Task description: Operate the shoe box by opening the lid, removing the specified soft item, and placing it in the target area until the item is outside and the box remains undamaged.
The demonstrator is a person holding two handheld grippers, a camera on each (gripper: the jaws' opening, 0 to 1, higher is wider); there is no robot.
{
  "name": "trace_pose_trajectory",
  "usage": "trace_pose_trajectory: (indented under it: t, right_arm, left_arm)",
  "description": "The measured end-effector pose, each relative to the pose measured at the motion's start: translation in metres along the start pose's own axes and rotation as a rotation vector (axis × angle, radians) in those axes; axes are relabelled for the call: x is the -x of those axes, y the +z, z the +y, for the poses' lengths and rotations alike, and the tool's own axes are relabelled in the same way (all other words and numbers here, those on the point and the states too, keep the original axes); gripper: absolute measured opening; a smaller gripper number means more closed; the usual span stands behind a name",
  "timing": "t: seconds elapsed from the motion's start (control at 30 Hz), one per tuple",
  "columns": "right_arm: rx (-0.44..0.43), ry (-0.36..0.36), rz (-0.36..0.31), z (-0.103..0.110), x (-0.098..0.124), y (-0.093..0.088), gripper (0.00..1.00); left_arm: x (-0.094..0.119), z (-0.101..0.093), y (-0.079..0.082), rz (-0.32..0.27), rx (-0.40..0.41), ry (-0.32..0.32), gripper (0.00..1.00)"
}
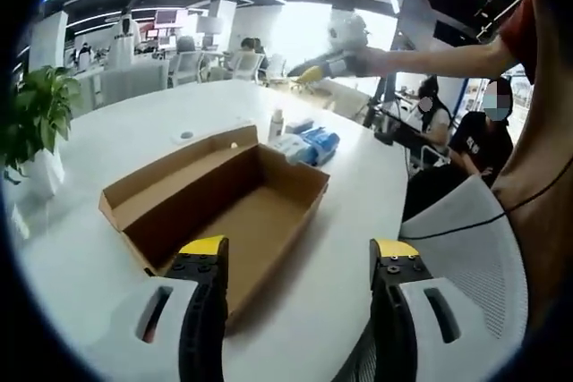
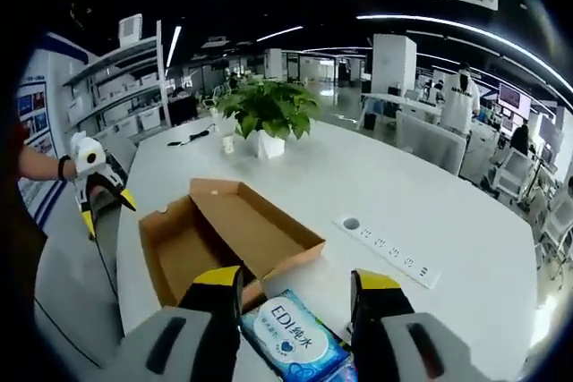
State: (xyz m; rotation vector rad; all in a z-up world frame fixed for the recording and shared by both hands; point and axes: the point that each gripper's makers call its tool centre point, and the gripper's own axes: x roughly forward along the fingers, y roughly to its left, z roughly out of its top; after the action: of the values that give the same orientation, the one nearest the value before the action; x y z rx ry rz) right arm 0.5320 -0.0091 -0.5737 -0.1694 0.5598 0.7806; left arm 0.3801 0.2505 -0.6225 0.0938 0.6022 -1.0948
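Note:
The brown cardboard shoe box lies on the white table with its lid folded back, and its inside is bare. My left gripper is open over the box's near corner and holds nothing. A soft blue and white wipes pack lies on the table beyond the box. A raised arm holds my right gripper high above that pack. In the right gripper view, the box is ahead and the pack shows low between the jaws of my open right gripper. My left gripper is at the far left.
A potted plant stands at the table's left edge, also seen as the plant behind the box. A small bottle stands by the pack. A power strip lies on the table. A white mesh chair is close by, and people sit beyond.

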Motion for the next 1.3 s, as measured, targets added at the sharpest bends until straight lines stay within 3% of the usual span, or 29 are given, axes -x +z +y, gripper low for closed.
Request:
trace_pose_trajectory:
  t: [0.47,0.87,1.07,1.3]
  right_arm:
    - [-0.071,0.050,-0.074,0.055,0.003,-0.022,0.54]
    - [-0.097,0.064,-0.096,0.101,-0.001,-0.043,0.59]
    - [-0.112,0.084,-0.085,0.115,0.000,-0.056,0.59]
    - [-0.122,0.083,-0.078,0.117,0.007,-0.064,0.59]
  left_arm:
    - [0.013,0.015,-0.002,-0.047,0.047,0.089,0.65]
    - [0.019,0.055,-0.007,-0.097,0.156,0.263,0.66]
    - [0.020,0.063,-0.016,-0.077,0.178,0.304,0.65]
    - [0.024,0.072,-0.020,-0.091,0.221,0.354,0.65]
